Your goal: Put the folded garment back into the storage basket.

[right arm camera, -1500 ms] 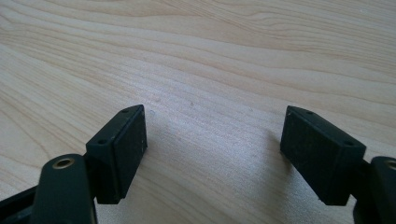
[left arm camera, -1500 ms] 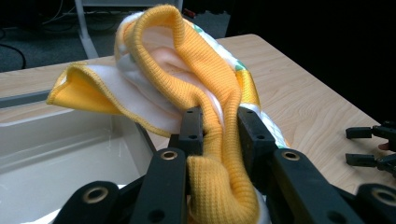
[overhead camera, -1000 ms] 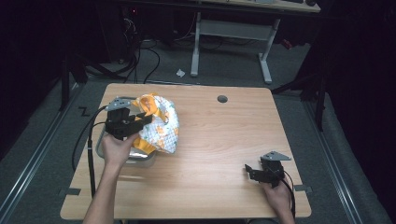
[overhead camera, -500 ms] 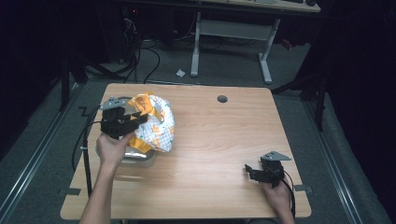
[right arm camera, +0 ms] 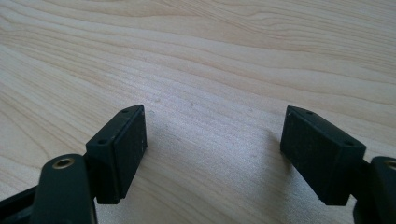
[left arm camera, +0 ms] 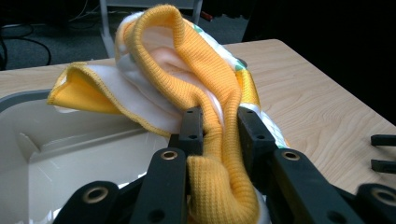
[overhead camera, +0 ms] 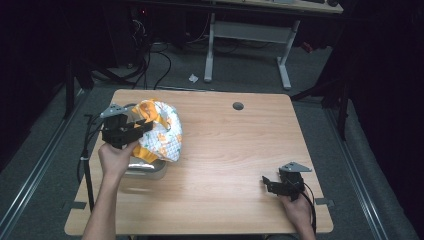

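A bunched cloth point(overhead camera: 160, 132), white with orange and green print and a yellow-orange knit edge point(left arm camera: 205, 88), hangs over the far side of a pale plastic tub point(overhead camera: 145, 170) at the table's left. My left gripper point(overhead camera: 132, 131) is shut on the cloth's knit edge, which is pinched between its two black pads point(left arm camera: 192, 128) above the tub's white inside point(left arm camera: 70, 154). My right gripper point(overhead camera: 267, 184) rests low on the wooden table near the front right corner, open, with only bare wood between its fingers point(right arm camera: 123, 149).
The wooden table point(overhead camera: 235, 150) has a round cable hole point(overhead camera: 238, 106) near its far edge. Cables trail from both grippers. Beyond the table, a white desk frame point(overhead camera: 247, 35) stands on the dark floor.
My left gripper has carried the cloth a little to the left, over the tub. The right gripper has stayed where it was.
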Motion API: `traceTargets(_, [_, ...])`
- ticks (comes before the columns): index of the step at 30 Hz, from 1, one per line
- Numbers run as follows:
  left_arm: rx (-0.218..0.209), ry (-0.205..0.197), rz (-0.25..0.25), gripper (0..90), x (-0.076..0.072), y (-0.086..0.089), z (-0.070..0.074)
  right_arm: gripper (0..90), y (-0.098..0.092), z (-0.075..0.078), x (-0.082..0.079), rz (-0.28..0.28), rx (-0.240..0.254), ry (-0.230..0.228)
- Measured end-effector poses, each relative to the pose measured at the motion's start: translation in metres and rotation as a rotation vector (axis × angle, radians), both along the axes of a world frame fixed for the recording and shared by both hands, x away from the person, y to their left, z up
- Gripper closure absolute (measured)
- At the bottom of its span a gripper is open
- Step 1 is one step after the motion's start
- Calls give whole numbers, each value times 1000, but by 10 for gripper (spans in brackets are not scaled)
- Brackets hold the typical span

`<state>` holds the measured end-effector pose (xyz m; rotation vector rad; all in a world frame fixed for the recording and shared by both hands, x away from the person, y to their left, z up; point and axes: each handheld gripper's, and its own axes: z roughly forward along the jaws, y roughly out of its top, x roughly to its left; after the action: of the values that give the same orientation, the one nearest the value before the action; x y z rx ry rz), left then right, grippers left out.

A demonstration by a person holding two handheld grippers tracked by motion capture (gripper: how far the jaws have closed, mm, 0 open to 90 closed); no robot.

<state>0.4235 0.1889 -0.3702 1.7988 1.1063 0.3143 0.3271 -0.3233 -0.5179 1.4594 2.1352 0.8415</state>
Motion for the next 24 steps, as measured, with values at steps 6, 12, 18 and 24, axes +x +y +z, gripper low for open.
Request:
traceTargets(6, [6, 4, 7, 741, 2, 3, -3, 231, 0, 0, 0, 0, 0, 0])
traceTargets(12, [13, 17, 27, 741, 4, 9, -5, 232, 0, 0, 0, -1, 0, 0])
traceTargets(18, [12, 26, 34, 741, 7, 12, -8, 232, 0, 0, 0, -1, 1, -1])
traceTargets(24, [19, 35, 43, 741, 11, 15, -15, 232, 0, 0, 0, -2, 0, -1])
